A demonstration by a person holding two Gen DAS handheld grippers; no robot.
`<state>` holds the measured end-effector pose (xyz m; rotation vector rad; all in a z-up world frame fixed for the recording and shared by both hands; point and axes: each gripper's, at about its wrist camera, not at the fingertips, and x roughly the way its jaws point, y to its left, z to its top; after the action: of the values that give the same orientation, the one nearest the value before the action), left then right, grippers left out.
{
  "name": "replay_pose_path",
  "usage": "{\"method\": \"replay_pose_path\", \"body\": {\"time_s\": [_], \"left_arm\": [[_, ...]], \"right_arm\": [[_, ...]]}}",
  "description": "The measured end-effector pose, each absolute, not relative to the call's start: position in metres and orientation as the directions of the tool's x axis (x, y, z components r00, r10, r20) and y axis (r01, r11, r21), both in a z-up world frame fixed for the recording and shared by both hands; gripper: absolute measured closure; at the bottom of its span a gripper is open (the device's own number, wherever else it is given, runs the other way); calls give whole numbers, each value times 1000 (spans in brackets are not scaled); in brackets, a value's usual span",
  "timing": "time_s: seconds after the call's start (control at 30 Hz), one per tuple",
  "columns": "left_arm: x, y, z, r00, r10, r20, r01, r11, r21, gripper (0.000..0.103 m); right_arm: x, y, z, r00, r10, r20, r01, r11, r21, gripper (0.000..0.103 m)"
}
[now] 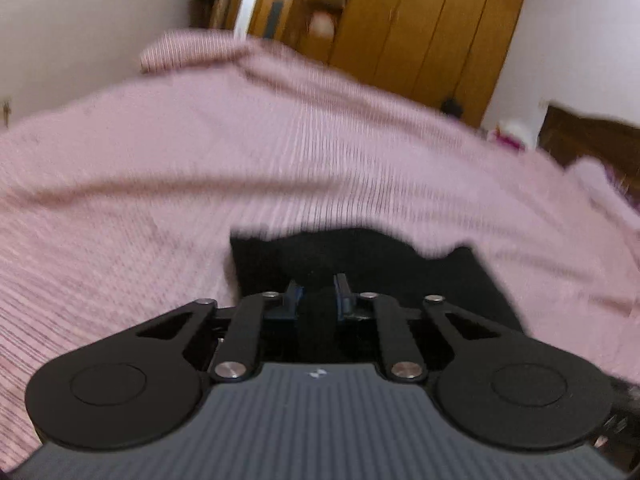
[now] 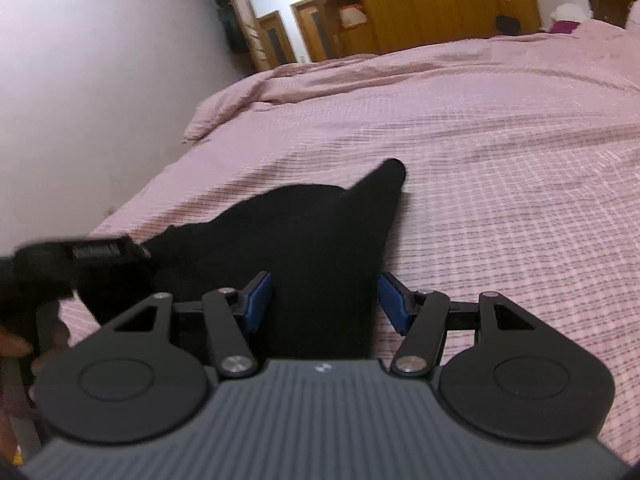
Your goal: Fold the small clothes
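Left wrist view: the left gripper is pinching black fabric of the garment lying on the pink bedspread.

Right wrist view: the right gripper is straddling the garment, pads seemingly not pressing.

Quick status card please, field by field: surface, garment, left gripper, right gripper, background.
surface: pink striped bedcover
garment: black cloth, lying on the bedcover, one end tapering to a point
left gripper: fingers nearly together, pinching a fold of the black cloth
right gripper: blue-padded fingers apart, cloth between them, no pinch visible
background: wooden wardrobe, white wall
image quality: left wrist view blurred
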<state>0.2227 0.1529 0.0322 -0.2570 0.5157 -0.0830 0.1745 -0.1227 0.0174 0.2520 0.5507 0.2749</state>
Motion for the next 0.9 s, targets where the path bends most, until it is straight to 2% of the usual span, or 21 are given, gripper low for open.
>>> {"method": "replay_pose_path", "body": {"time_s": [0.1,0.23,0.3,0.4,0.5,0.57,0.73,0.9], "left_arm": [[217,159,33,877,-81,-473,-29,975,-220,87],[229,166,0,811,-55,-583,-62,982,-180,84],[228,169,-4,813,-45,-581,-71,982,-175,79],[225,168,6,817,-64,-573,-50,982,-180,77],[223,170,22,827,-84,-556,-17,985,-173,65],[226,172,32,839,-79,-539,-10,987,-161,50],[258,173,46,825,-98,-557,11,988,-157,39],[311,176,29,749,-166,-641,-9,966,-260,39]], "right_arm": [[167,-107,22,828,327,-456,-246,942,229,40],[169,-95,8,807,321,-495,-258,947,194,41],[168,-92,2,807,312,-501,-265,950,165,37],[169,-96,5,796,316,-516,-271,949,163,36],[171,-105,15,789,334,-516,-262,942,208,36],[172,-111,23,800,338,-496,-255,940,228,36],[184,-117,34,828,321,-460,-242,944,224,36],[210,-126,33,842,289,-455,-187,948,257,36]]}}
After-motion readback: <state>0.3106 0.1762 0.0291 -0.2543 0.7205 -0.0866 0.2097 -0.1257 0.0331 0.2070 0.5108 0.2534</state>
